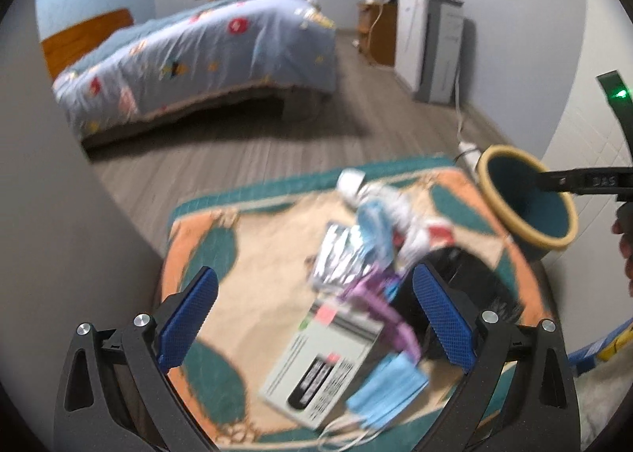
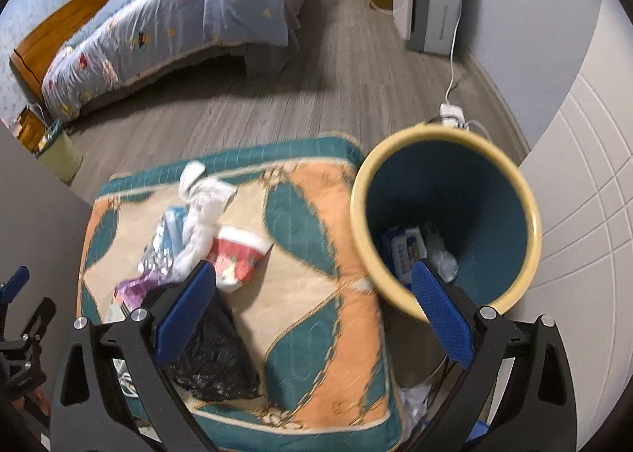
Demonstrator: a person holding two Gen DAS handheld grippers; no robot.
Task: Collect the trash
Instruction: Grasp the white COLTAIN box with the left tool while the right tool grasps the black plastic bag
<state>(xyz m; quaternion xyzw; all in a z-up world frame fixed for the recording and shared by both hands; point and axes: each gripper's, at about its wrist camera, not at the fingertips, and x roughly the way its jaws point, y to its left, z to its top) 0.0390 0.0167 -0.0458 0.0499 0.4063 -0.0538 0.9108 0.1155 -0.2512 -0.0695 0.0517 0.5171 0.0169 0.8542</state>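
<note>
Your left gripper (image 1: 314, 313) is spread wide with nothing between its blue pads (image 1: 190, 317), low in the left wrist frame over the trash. Right between those fingers lies a grey box (image 1: 320, 369), with a blue mask (image 1: 389, 382) just beside its right edge near the bottom of the frame. Above them, mid-frame, there's crumpled foil (image 1: 340, 258), a purple wrapper (image 1: 379, 301) and white tissue (image 1: 395, 207), all blurred, all heaped on the cushion (image 1: 221, 254).

The bin (image 1: 526, 199) sits at the right edge of that frame, just beside the cushion, and a dark gripper finger reaches over its rim from the right.

In the right wrist frame your right gripper (image 2: 314, 313) is also wide open and holding nothing. Its left finger hangs over a black bag (image 2: 213, 357) at lower centre, and its right finger overlaps the bin's (image 2: 447, 210) near rim. The bin fills the right of the frame, tilted toward you, with a wipes pack (image 2: 407, 250) and some clear plastic at the bottom. A red and white cup (image 2: 239, 254) lies on its side mid-frame on the cushion (image 2: 324, 286), touching the tissue (image 2: 205, 195).

The bed (image 2: 178, 17) fills the upper left, well apart.
</note>
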